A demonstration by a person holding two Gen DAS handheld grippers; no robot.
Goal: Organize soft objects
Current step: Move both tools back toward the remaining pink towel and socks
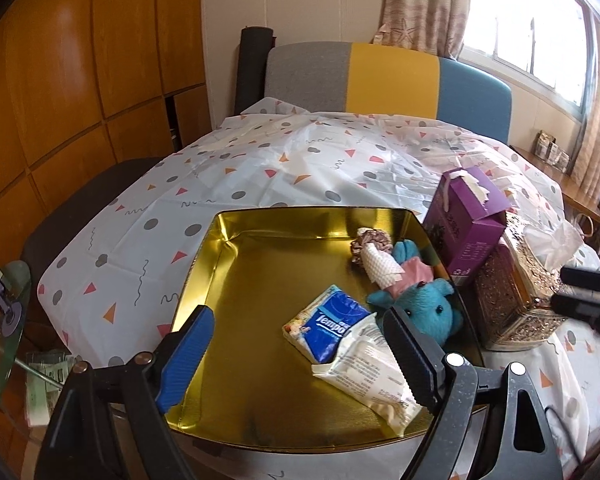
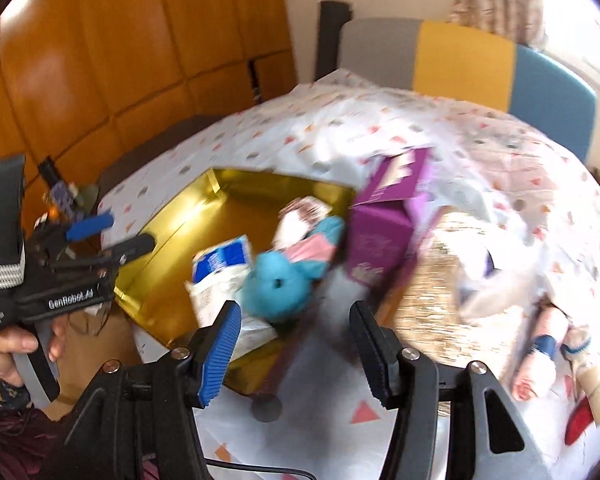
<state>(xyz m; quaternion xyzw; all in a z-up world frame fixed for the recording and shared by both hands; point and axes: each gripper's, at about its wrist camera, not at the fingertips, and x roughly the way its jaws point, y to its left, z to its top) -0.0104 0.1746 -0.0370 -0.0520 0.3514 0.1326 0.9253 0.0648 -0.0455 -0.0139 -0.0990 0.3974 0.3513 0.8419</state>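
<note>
Currently, a blue plush toy (image 1: 424,312), tissue packs (image 1: 328,326) and a scrunchie (image 1: 370,246) are stowed in the gold tin (image 1: 204,264). Soft dolls (image 2: 540,356) are left on the tablecloth at near right. Both the left gripper (image 1: 300,344) and the right gripper (image 2: 296,344) are held released, empty.

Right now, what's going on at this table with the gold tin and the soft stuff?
A person is sorting soft things into a gold tin with two handheld grippers. The blue plush toy, a Tempo tissue pack, a white wipes pack and a scrunchie already lie inside. The left gripper and the right gripper are both open and hold nothing. A purple box leans beside the tin.
</note>
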